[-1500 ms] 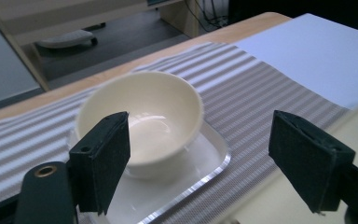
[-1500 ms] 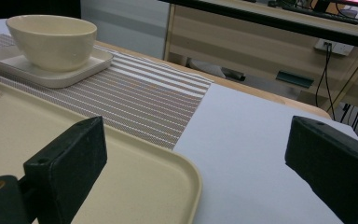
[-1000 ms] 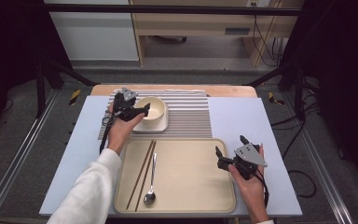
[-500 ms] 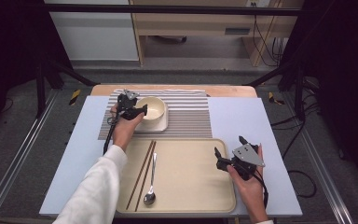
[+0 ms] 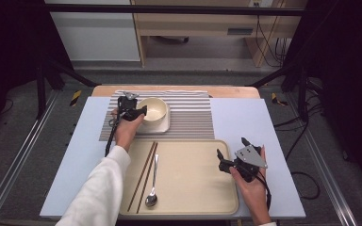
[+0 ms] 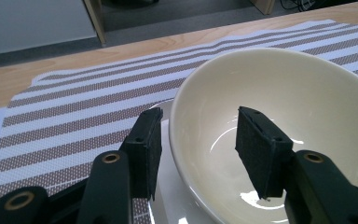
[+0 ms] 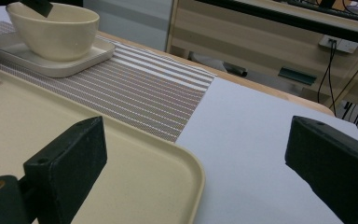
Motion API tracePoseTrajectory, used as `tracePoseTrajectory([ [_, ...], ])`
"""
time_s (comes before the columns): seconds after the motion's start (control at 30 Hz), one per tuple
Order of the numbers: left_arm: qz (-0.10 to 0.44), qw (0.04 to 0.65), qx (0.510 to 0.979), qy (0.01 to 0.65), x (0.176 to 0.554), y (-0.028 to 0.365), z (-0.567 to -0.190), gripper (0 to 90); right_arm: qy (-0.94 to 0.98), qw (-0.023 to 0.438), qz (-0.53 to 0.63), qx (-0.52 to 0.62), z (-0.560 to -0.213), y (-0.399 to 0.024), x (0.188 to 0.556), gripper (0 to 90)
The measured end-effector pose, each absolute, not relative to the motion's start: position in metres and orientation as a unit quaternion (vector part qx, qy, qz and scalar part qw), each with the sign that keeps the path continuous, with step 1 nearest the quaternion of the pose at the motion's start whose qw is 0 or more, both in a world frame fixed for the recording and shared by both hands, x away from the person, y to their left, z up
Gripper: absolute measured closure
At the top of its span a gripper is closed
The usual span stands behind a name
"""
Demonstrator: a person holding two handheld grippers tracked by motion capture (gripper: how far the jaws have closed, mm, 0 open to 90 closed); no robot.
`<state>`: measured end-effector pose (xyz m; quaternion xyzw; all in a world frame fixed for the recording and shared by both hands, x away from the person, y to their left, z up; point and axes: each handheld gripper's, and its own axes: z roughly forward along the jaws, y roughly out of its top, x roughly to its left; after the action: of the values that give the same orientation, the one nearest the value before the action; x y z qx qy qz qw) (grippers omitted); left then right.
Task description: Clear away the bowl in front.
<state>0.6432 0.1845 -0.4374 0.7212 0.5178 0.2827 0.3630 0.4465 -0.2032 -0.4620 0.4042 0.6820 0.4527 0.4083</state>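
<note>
Bowl (image 5: 153,113) on plate (image 5: 164,126), near far left corner of striped mat (image 5: 193,117). Left gripper (image 6: 198,140) astride near rim, jaws just closing, not yet pressing. Right gripper (image 5: 231,148) wide open, empty, over tray's (image 5: 193,188) right edge.

Cream bowl (image 6: 279,116) sits around the left gripper's (image 6: 198,149) black jaws, on a cream plate (image 5: 166,126). Brown-and-white striped placemat (image 5: 193,115) beyond them. Beige tray (image 7: 135,186) under the right gripper's (image 7: 196,168) black jaws, pale blue mat (image 7: 256,140) past them.
</note>
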Motion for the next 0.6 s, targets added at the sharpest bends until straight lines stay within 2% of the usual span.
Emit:
tracePoseTrajectory([
  [0.6, 0.26, 0.363, 0.721, 0.53, 0.6497, 0.191, -0.4458, 69.1, 0.684, 0.406, 0.446, 0.409, -0.4639, -0.204, 0.4468, 5.5],
])
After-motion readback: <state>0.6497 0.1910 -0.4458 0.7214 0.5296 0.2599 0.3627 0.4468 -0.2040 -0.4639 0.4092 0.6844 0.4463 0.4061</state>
